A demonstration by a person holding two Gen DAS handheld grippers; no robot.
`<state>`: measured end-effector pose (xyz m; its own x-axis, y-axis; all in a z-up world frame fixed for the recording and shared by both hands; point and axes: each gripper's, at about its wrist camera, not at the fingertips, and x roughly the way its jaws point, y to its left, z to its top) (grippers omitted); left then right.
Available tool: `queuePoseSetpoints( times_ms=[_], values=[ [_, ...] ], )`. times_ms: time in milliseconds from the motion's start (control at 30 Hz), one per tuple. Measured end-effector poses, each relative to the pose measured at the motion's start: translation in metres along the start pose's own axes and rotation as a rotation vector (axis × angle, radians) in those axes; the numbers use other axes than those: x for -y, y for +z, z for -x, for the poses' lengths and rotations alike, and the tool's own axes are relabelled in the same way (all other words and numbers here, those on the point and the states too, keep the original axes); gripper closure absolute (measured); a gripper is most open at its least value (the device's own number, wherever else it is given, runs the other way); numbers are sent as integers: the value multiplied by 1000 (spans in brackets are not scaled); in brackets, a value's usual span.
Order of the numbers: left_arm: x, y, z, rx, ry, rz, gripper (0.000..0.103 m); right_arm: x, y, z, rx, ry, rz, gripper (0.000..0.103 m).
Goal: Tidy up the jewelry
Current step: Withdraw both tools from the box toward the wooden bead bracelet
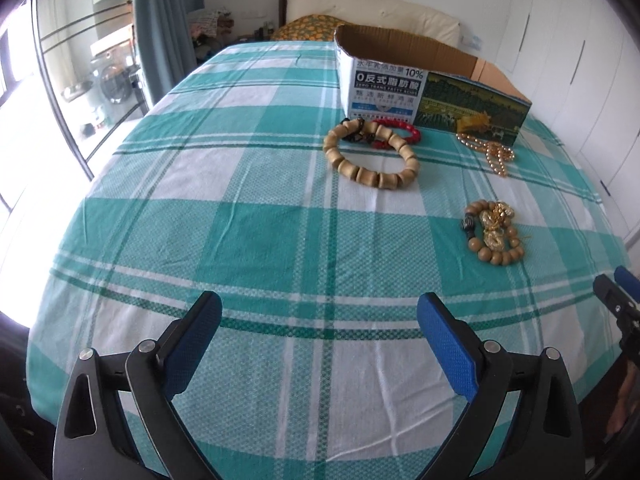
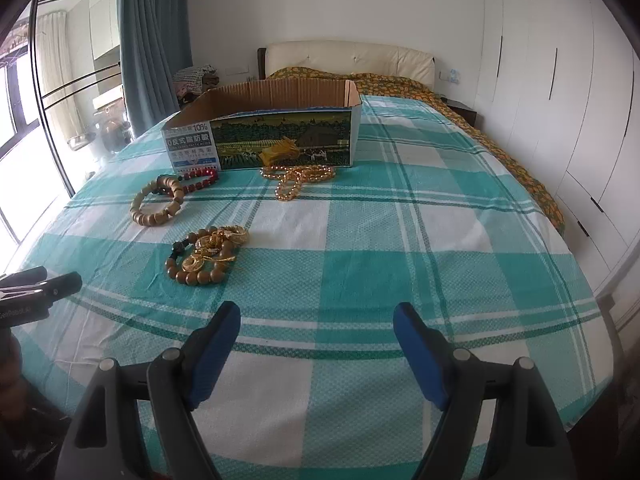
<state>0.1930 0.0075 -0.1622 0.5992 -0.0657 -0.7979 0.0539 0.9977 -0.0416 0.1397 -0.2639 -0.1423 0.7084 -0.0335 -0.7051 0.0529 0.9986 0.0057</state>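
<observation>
**Both grippers wide over the bed, jewelry ahead**

Now both grippers hang above a teal-and-white plaid bedspread (image 1: 256, 208), pointing down at it, nothing btwn the fingers.

Left gripper (image 1: 319, 322): blue pads spread wide, only cloth showing btwn them. Right gripper (image 2: 317, 330): also wide, pads apart over bare cloth. Its tip shows at 3 o'clock in the left view; the left one's tip sits at 9 o'clock in the right view.

Jewelry, left view:
- big wooden bead bracelet (image 1: 370, 154) at approx 12 o'clock, lying flat
- red bead bracelet (image 1: 404, 130) just behind it, touching/overlapping at the dark knot
- gold bead necklace (image 1: 494, 154) at approx 1 o'clock, heaped against the box front
- small brown bead bracelet (image 1: 494, 236) w/ gold charms piled on it, approx 2 o'clock, nearest the grippers, well apart from the others

Open cardboard box (image 1: 424, 92) stands behind the jewelry, printed sides, top open; inside can't be seen from the left, looks bare brown in the right view.
</observation>
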Motion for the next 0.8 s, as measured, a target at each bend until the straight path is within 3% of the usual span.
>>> queuePoseSetpoints(
  times_ms=[267,433,633,800],
  values=[
    [0,-9,15,27,-23,-30,3,2,10,15,59,-28,-15,18],
    [-1,-4,16,53,-124,-13,3,5,11,12,85,-23,-8,18],
    [10,15,-2,54,-76,-19,3,14,21,-13,47,-3,-11,18],
    [4,32,-15,29,-80,14,3,19,32,-25,50,35,-39,18]
  ],
)
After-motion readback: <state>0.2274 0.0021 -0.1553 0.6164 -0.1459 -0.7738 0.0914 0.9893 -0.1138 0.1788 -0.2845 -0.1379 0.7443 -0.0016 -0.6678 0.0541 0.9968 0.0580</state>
